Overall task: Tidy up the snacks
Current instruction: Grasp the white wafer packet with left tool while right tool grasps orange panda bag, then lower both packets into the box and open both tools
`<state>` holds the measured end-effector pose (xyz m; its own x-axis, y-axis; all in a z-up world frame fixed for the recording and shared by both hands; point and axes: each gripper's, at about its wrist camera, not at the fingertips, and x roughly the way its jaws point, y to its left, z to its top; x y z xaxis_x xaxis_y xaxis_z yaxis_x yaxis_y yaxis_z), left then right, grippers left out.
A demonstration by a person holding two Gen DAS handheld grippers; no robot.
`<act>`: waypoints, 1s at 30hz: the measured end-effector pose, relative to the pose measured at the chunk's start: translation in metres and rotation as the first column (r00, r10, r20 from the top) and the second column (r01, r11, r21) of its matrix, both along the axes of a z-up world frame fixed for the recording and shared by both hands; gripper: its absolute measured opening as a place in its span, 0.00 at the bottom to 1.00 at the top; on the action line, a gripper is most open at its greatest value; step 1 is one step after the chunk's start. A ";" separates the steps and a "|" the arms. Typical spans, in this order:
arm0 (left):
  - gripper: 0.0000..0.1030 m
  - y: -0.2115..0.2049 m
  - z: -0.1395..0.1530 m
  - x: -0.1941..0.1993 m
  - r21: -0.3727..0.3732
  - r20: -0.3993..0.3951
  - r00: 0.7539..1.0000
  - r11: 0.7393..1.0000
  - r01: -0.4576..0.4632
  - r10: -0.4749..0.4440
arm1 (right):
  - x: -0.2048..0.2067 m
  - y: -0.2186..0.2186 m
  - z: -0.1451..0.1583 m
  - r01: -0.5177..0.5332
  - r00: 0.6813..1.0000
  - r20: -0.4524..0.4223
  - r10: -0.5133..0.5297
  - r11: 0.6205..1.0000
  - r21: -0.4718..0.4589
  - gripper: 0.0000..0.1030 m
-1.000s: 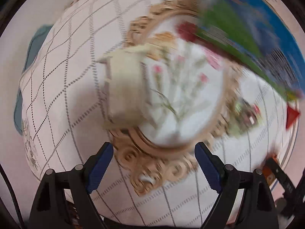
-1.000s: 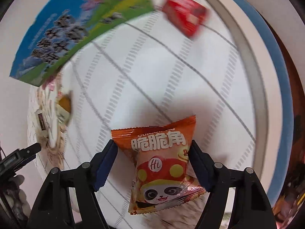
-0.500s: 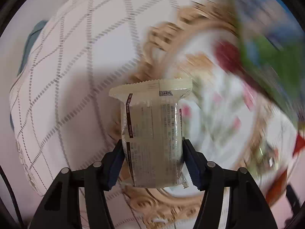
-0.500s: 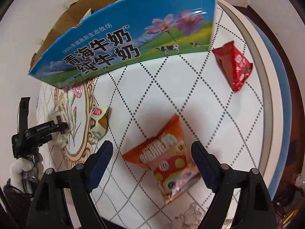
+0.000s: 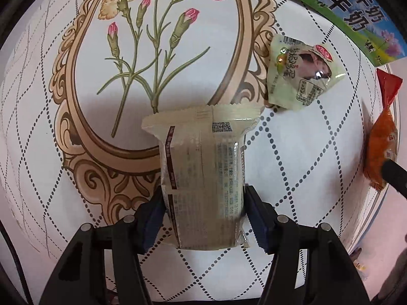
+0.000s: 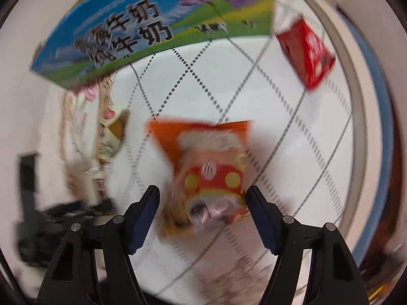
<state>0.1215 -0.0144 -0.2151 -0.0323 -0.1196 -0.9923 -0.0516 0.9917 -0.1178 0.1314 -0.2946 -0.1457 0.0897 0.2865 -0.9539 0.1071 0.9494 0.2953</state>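
Note:
My left gripper [image 5: 203, 218] points straight down and is shut on a pale, translucent snack packet [image 5: 203, 165] with small print, held just above the tablecloth. In the right wrist view, which is blurred, an orange snack packet [image 6: 211, 157] with a red cartoon figure sits between the closing jaws of my right gripper [image 6: 202, 203], its edges against the pads. That orange packet [image 5: 381, 152] also shows at the right edge of the left wrist view. A pale green packet [image 5: 300, 73] lies flat beside the printed gold frame. A red packet [image 6: 307, 48] lies further off near the table's rim.
A blue and green milk carton box [image 6: 152, 28] stands at the back of the round table. The white cloth has a dotted diamond pattern and a gold oval frame with carnations [image 5: 76, 89]. The table's rim [image 6: 361, 127] curves down the right side.
My left gripper closed on the pale packet and carried it across the flower print. My right gripper let the orange packet drop onto the cloth, then came back around it.

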 end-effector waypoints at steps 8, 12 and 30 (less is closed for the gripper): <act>0.62 0.019 -0.016 0.019 -0.041 -0.015 0.998 0.998 -0.056 0.056 | 0.012 -0.008 -0.002 0.076 0.997 0.017 -0.075 0.997 -0.016 0.83; 0.56 0.021 -0.006 0.013 -0.028 0.018 0.997 0.997 -0.071 0.071 | 0.019 0.004 -0.025 0.073 0.997 0.003 -0.073 0.997 -0.014 0.58; 0.55 -0.026 0.175 0.081 -0.085 0.317 0.940 0.983 0.161 -0.127 | 0.032 0.016 0.092 0.004 0.966 0.254 -0.040 0.990 0.139 0.49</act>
